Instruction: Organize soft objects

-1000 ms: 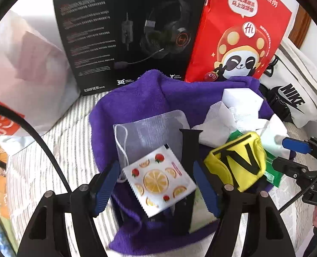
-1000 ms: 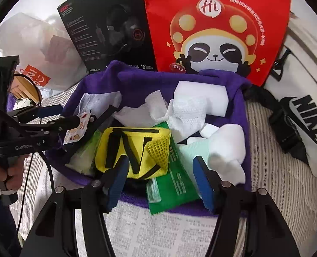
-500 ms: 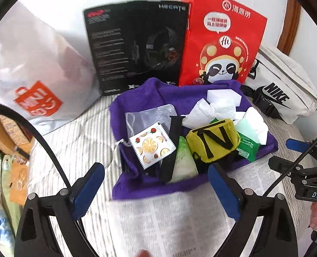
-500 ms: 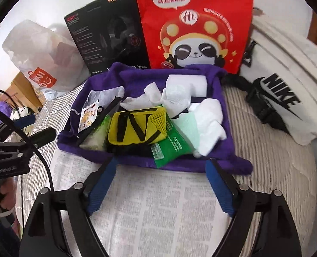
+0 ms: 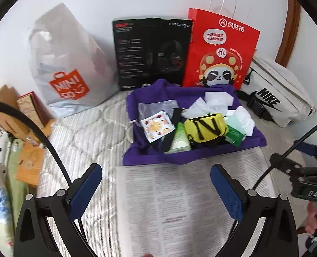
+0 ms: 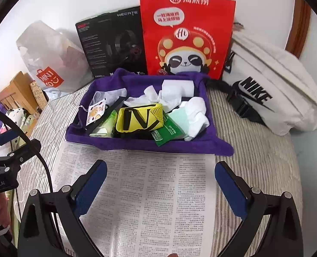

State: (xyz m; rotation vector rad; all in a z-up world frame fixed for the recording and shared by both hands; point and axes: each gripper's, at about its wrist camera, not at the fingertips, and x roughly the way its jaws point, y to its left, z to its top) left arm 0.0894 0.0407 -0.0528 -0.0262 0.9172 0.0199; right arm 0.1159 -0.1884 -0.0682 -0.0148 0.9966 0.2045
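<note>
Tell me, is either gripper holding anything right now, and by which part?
Nothing is held: left gripper and right gripper are opening, empty, above the newspaper.

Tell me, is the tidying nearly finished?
It looks nearly done. Done: the yellow pouch with black straps, fruit-print packet, green wipes pack and white tissues all lie on the purple towel. In hand: nothing; the left tool is empty, and the right tool is opening, empty too, above the newspaper. Left: nothing soft lies loose outside it.
</note>
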